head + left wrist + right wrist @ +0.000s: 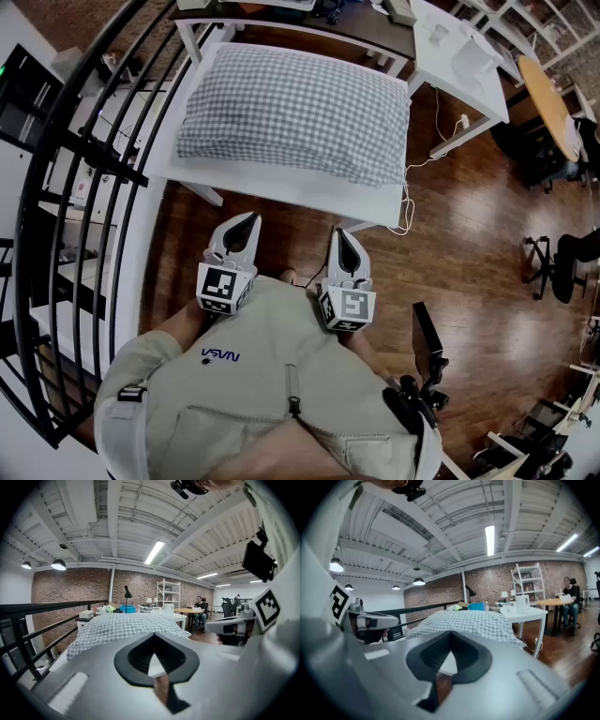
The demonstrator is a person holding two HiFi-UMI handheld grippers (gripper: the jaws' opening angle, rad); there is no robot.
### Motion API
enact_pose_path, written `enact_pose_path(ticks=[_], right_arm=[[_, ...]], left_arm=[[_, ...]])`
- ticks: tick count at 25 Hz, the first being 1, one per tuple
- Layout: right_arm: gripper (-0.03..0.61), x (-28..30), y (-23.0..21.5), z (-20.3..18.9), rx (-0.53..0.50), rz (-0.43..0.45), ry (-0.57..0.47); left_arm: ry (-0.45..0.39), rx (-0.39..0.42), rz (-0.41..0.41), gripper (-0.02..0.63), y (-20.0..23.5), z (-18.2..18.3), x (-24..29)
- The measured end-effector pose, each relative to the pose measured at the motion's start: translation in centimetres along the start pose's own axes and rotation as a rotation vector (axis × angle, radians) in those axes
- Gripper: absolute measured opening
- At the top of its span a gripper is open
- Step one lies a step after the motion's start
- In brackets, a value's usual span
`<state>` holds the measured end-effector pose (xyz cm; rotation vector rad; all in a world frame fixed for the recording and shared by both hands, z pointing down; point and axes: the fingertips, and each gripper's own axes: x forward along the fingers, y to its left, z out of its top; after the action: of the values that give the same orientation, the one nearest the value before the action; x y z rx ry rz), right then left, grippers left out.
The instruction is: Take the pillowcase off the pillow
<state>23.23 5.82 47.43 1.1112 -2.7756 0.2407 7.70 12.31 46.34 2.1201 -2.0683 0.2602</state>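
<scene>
Left tool (249,221) and right tool (339,234) both closed, empty, held near my chest. Checked pillowcase (295,112), not yet off, lies on table (281,185) ahead. Best, I'd say: find its open end, part the tips, pinch cloth only, not stuffing.

Head view looks down; gripper views face pillow (295,112).

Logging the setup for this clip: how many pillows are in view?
1. The checked pillow lies on the white table, covering most of its top; no second one shows, and none seems hidden.
</scene>
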Motion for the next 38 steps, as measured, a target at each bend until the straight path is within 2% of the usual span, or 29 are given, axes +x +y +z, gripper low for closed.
enact_pose_path(ticks=[9, 15, 18, 24, 31, 32, 35, 38], right_arm=[[0.003, 4.8, 0.2, 0.9, -0.022, 0.033, 0.016], [0.003, 11.5, 2.2, 3.4, -0.077, 0.023, 0.022], [0.003, 15.6, 5.0, 5.4, -0.122, 0.058, 0.014], [0.003, 24.5, 12.3, 7.0, -0.225, 0.199, 0.057], [0.005, 33.3, 21.1, 4.0, -0.371, 0.421, 0.223], [0.019, 34.1, 22.2, 3.4, -0.388, 0.455, 0.243], [0.138, 36.3, 24.8, 1.3, -0.443, 0.548, 0.312], [0.167, 38.5, 26.2, -2.0, -0.573, 0.598, 0.411]], left_arm=[[0.007, -0.041, 0.03, 0.006, 3.0, -0.9, 2.4], [-0.031, -0.049, 0.021, 0.006, 9.7, 0.8, 6.4], [-0.059, -0.053, 0.031, 0.006, 14.2, 2.0, 7.6], [-0.054, -0.1, 0.096, 0.006, 23.1, 1.6, 7.8], [-0.028, -0.122, 0.224, 0.006, 31.0, -0.2, 7.0], [-0.02, -0.124, 0.243, 0.006, 31.5, -0.4, 6.8], [0.005, -0.14, 0.305, 0.006, 32.6, -1.2, 6.2], [0.013, -0.161, 0.359, 0.006, 33.1, -1.8, 5.7]])
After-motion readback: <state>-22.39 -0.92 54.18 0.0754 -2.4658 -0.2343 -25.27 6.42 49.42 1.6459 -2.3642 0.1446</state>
